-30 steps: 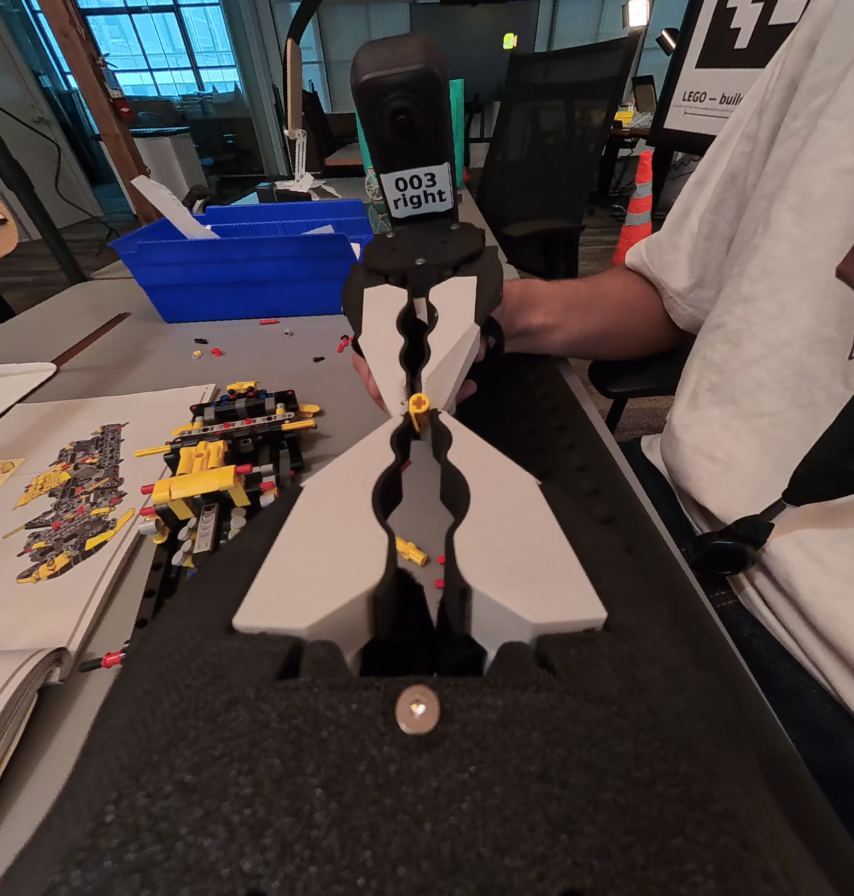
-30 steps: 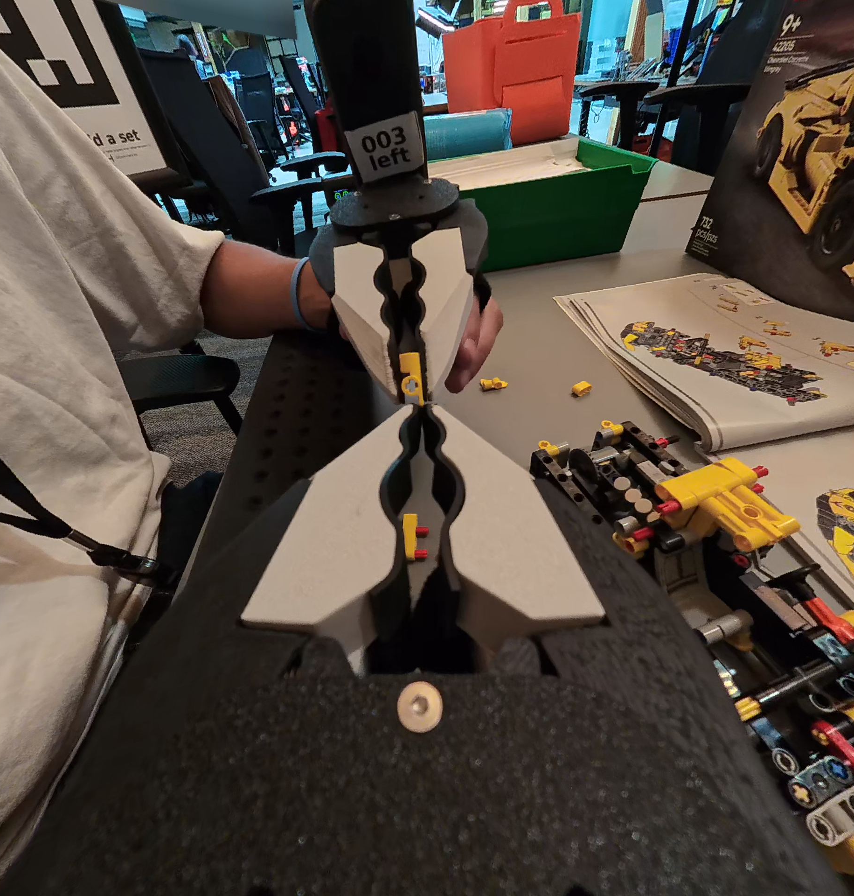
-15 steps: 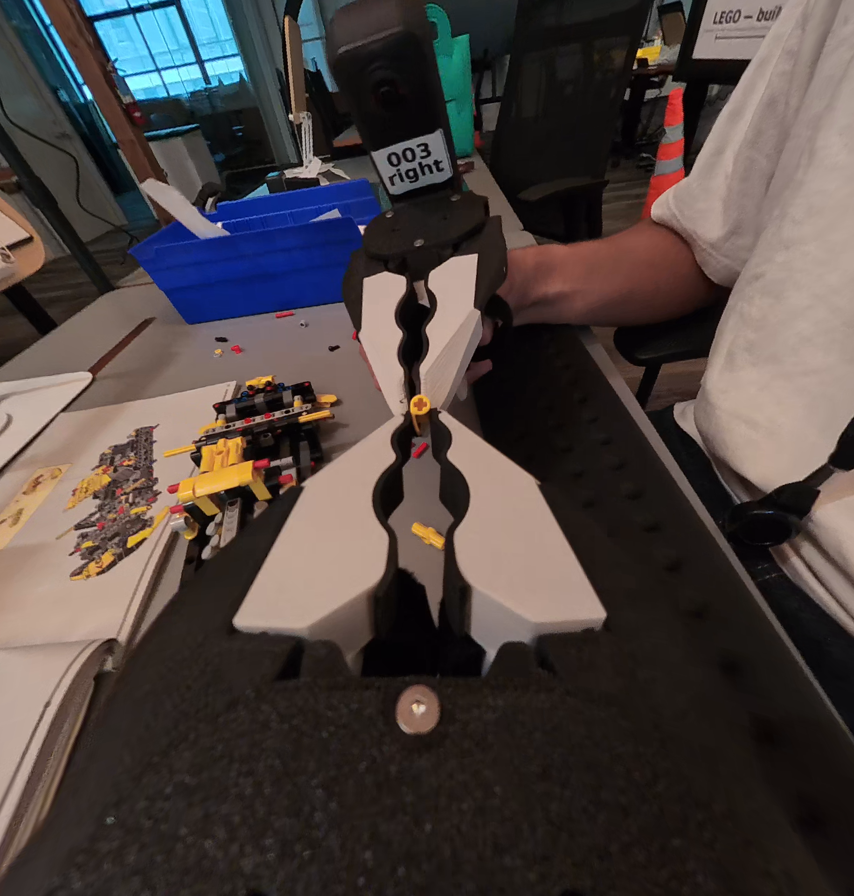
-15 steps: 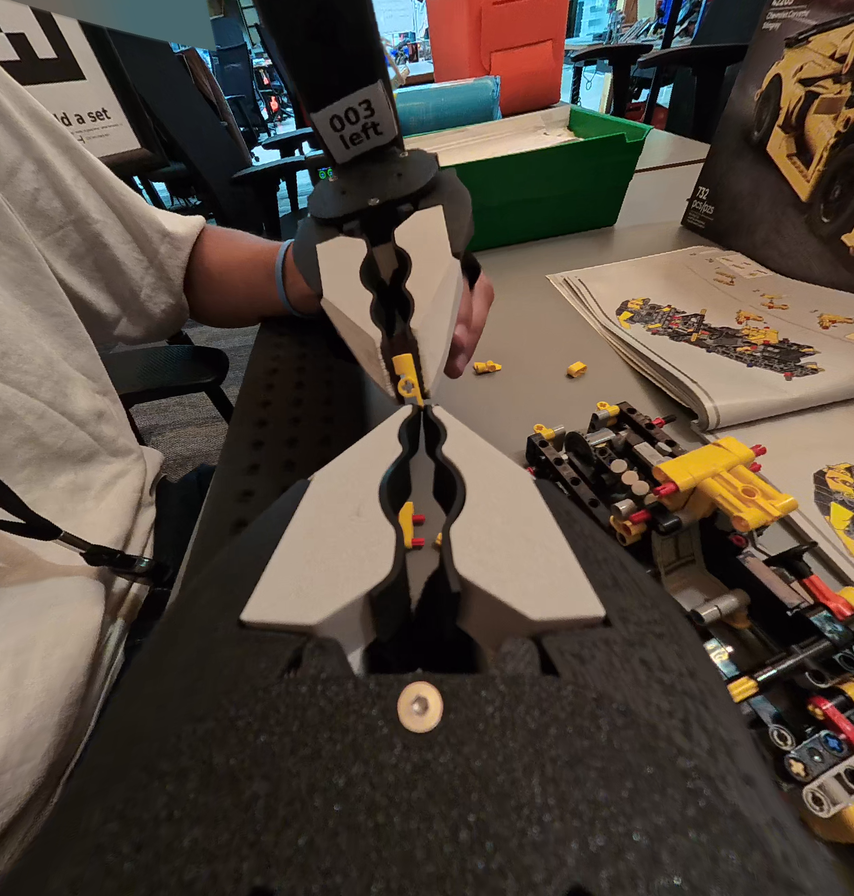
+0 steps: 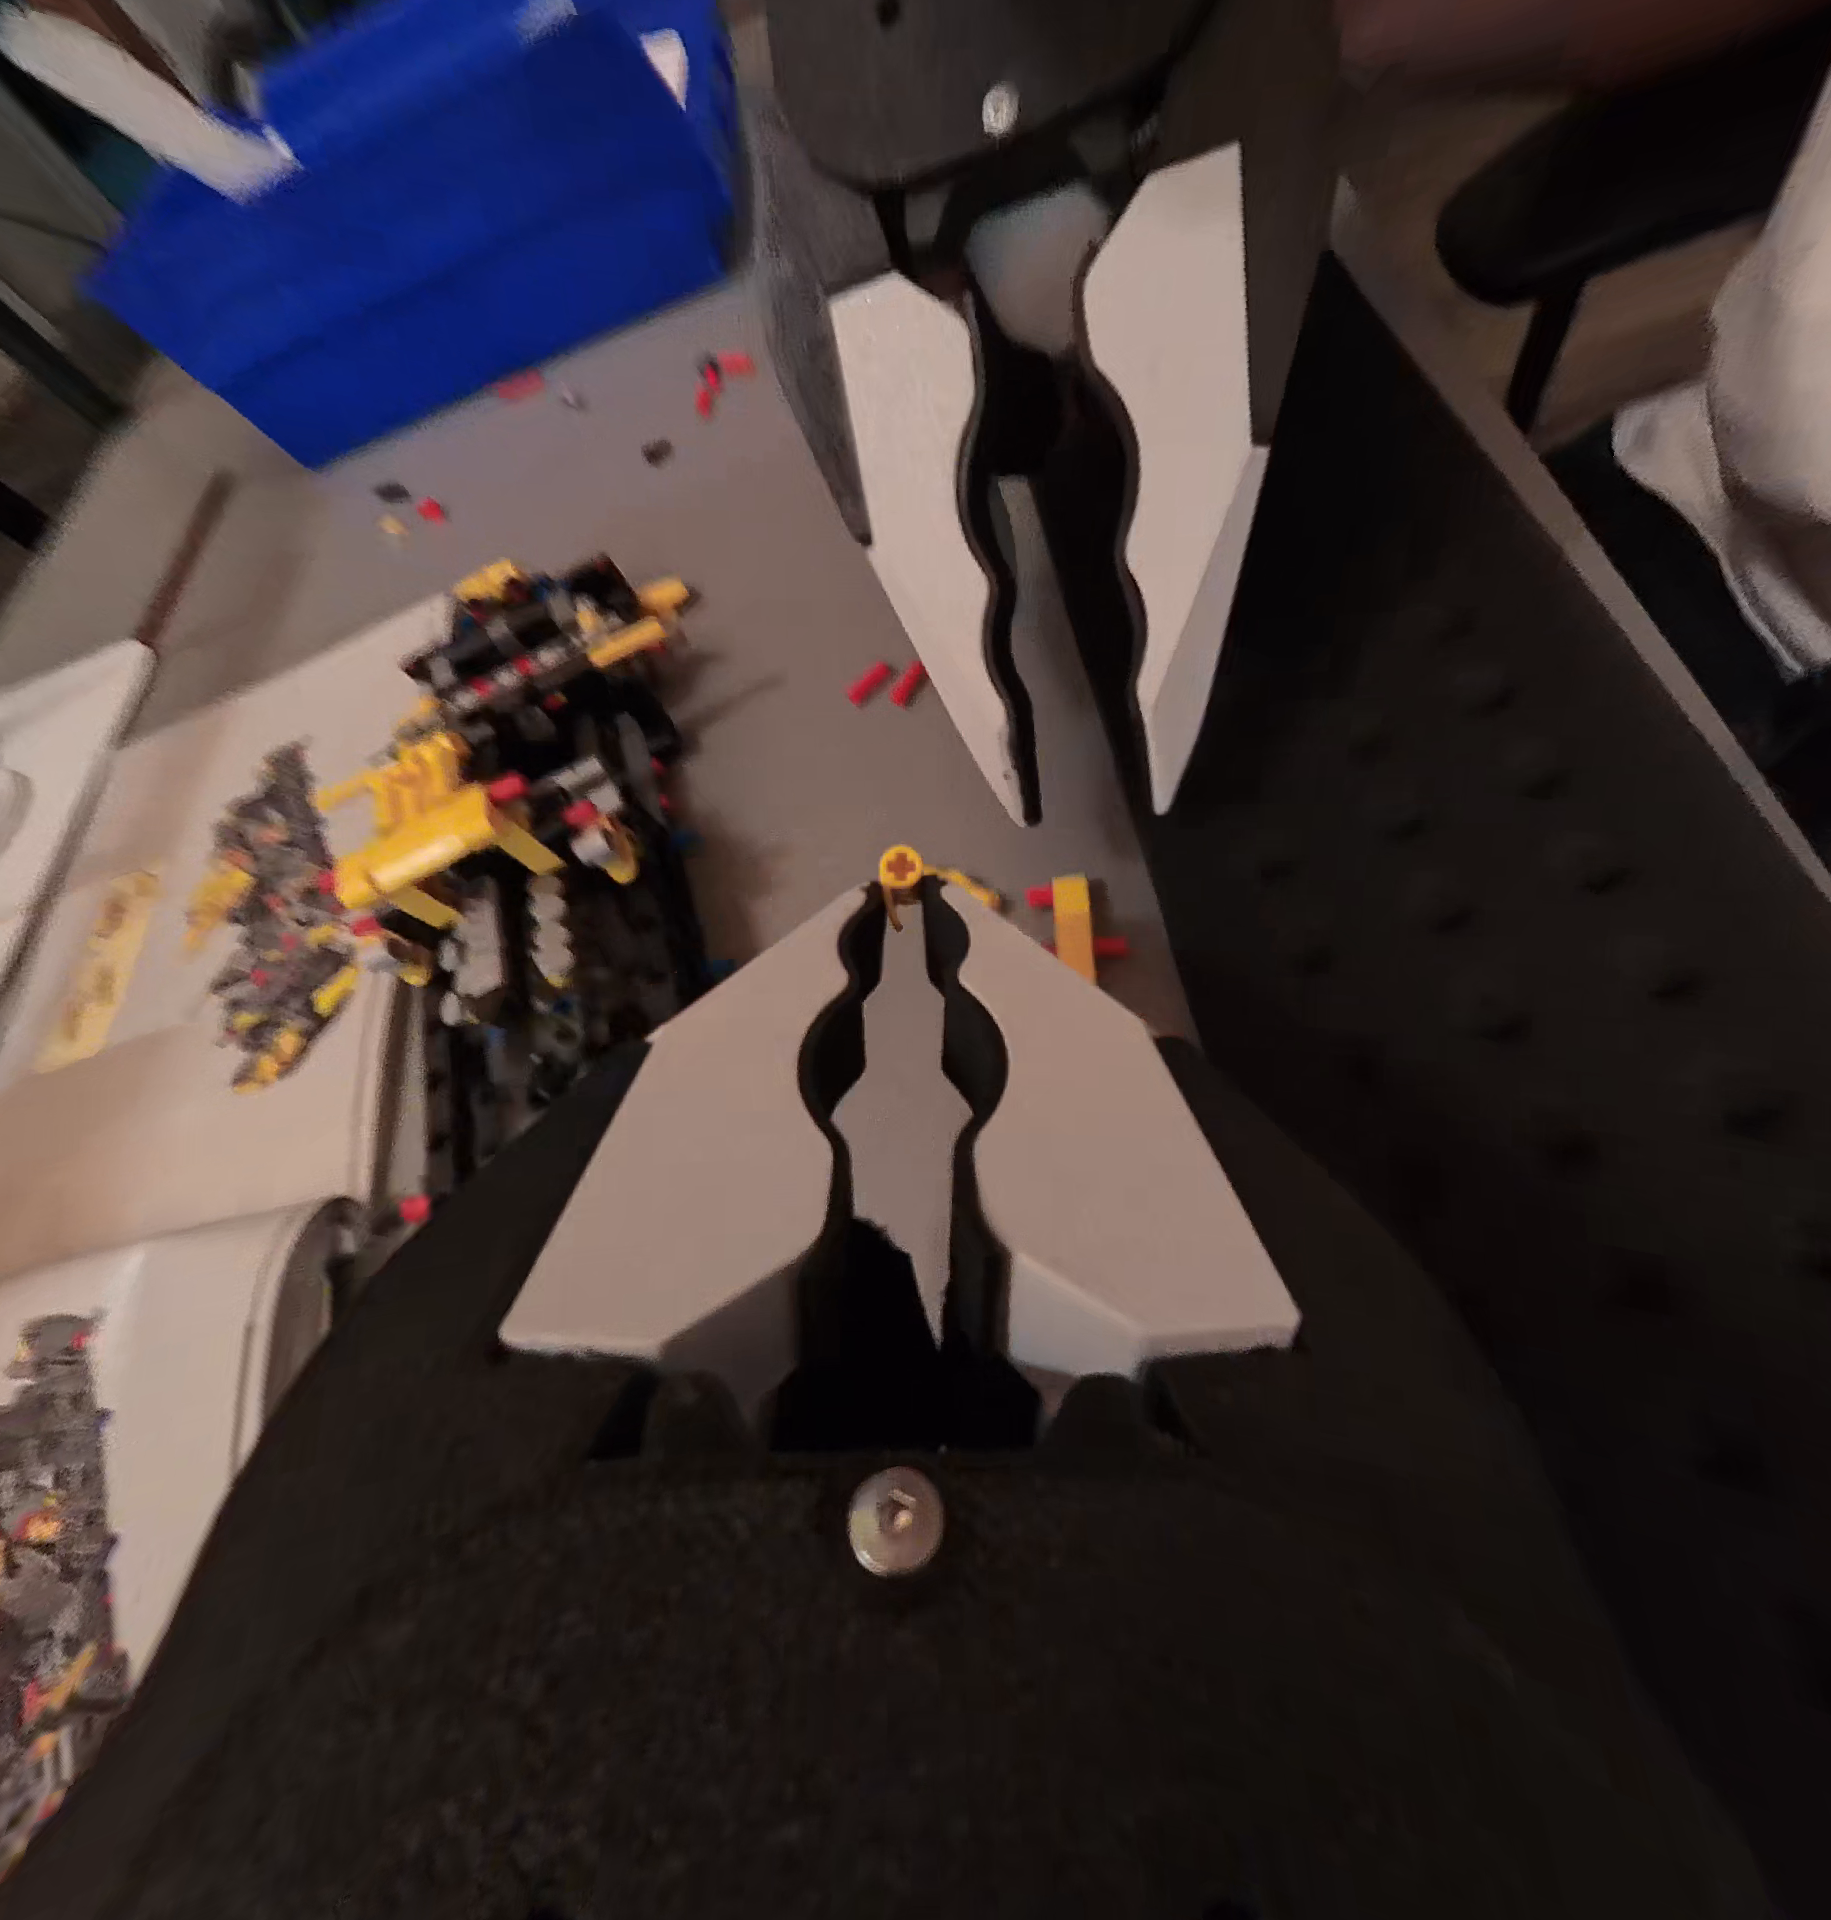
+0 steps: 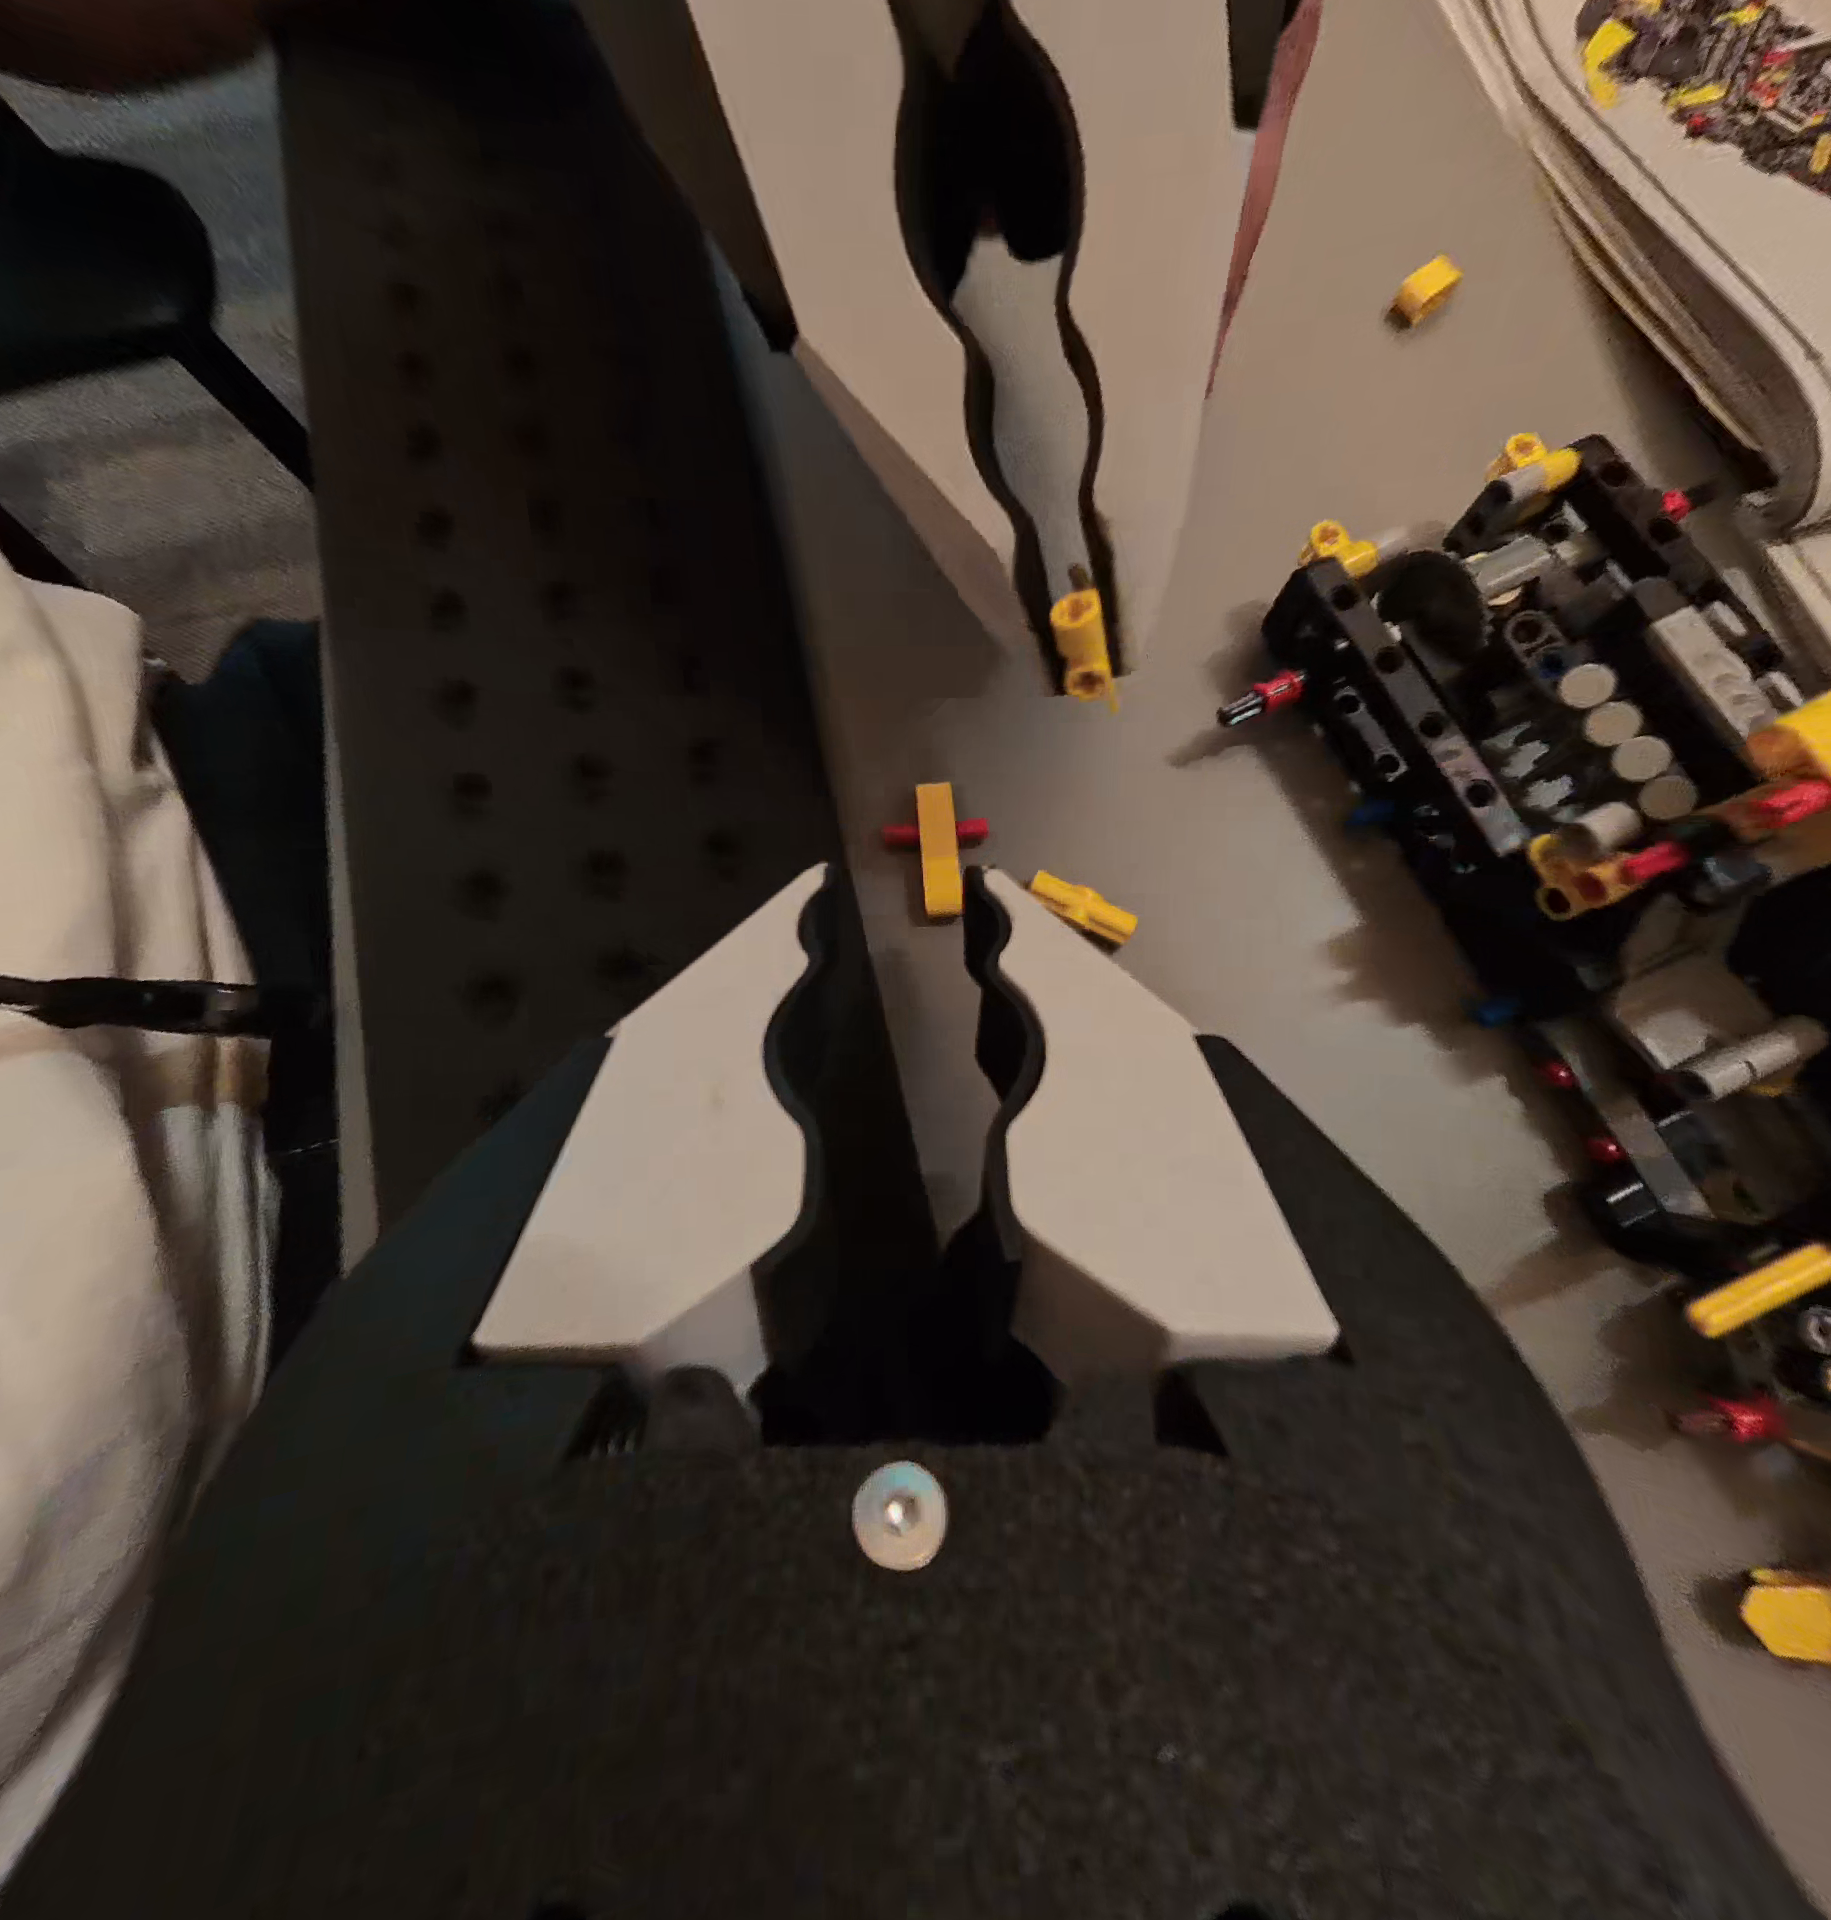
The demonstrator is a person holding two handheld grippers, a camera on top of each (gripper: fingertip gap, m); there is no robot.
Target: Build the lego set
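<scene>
Our left gripper [image 5: 903, 902] pinches a small yellow connector [image 5: 900, 868] at its tips; our right gripper [image 6: 903, 883] hangs parted and empty. The yellow beam with its red pin [image 6: 936, 850] lies on the table just ahead of the right tips, long axis along the fingers, so the right is nearer.

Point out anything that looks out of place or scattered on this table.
Loose parts lie scattered on the table, apart from the model: a yellow beam with a red pin and a yellow connector by the open right gripper. Small red and black bits lie near the blue bin.
</scene>
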